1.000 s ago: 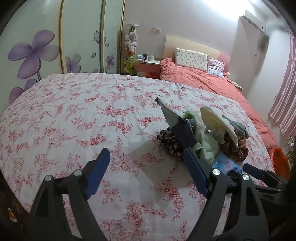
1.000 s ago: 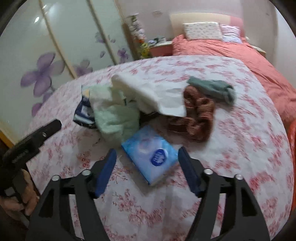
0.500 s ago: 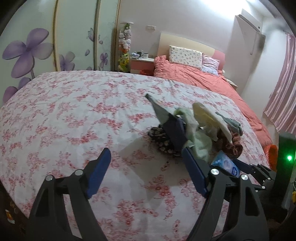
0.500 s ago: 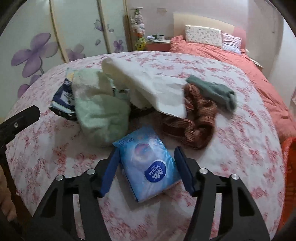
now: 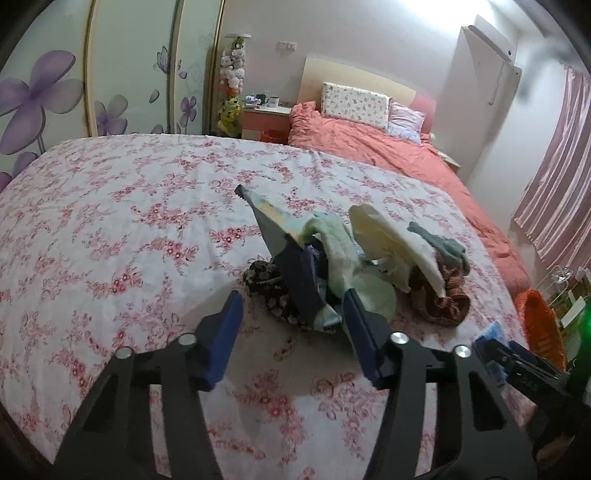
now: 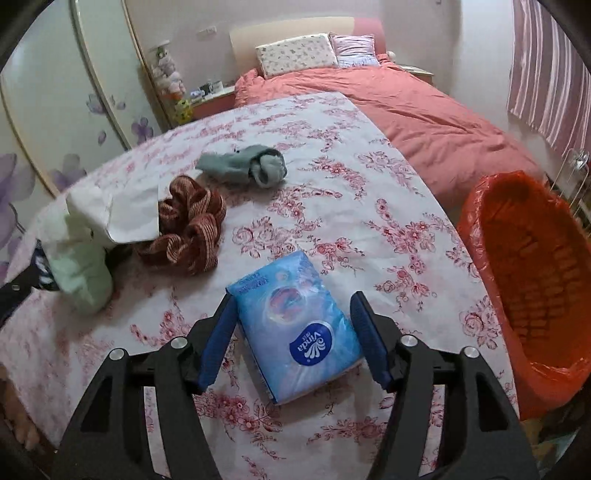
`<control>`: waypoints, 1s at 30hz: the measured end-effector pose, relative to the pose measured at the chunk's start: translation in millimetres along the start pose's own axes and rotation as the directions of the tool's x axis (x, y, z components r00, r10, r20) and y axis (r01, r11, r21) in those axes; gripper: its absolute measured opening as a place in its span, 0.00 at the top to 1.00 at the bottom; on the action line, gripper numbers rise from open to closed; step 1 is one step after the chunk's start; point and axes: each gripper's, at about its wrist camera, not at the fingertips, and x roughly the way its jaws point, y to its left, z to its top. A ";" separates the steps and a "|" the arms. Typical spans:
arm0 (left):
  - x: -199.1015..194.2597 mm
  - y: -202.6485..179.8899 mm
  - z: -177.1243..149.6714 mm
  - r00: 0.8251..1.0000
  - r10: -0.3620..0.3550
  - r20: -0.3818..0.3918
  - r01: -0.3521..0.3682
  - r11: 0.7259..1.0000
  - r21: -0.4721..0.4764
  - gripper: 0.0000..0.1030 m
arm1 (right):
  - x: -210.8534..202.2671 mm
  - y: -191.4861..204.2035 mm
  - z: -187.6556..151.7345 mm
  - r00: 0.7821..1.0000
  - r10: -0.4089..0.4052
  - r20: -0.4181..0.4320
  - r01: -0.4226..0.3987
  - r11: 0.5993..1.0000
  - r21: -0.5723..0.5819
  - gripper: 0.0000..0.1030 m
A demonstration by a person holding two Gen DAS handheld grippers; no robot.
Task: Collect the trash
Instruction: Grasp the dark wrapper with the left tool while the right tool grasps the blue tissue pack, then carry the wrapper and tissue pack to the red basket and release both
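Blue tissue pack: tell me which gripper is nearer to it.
Right. The right gripper straddles the blue tissue pack, jaws open. The left gripper points at the wrapper pile, farther off.

Dim pinkish room light. Glare burns out the wall (image 5: 417, 14) at one o'clock; fisheye bending and black corners ring both views, with soft blur throughout.

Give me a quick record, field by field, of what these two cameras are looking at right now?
Place: bedroom, floral sheet on the near bed
Right gripper: jaws either side of a blue tissue pack, which lies flat; have just widened slightly
Left gripper: jaws have just been closing, nothing between them, aimed at the pile
Pile: dark blue wrapper, pale green cloth, brown knit, grey-green sock
Bin: orange-lined bin right of the bed
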 end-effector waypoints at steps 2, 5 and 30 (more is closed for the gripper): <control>6.0 -0.7 1.5 1.000 0.008 -0.007 -0.008 1.000 0.005 0.54 | 2.0 4.4 -1.0 1.000 0.016 0.001 -0.016 1.000 -0.022 0.31; 16.0 -1.2 2.3 1.000 0.016 -0.027 -0.016 1.000 0.003 0.59 | 6.3 10.4 -3.1 1.000 0.013 0.000 -0.013 0.998 -0.058 0.28; 3.6 -6.6 24.9 0.995 0.016 0.097 -0.023 0.997 0.068 0.93 | -2.4 7.7 -0.1 0.999 0.002 0.038 -0.001 0.999 -0.050 0.50</control>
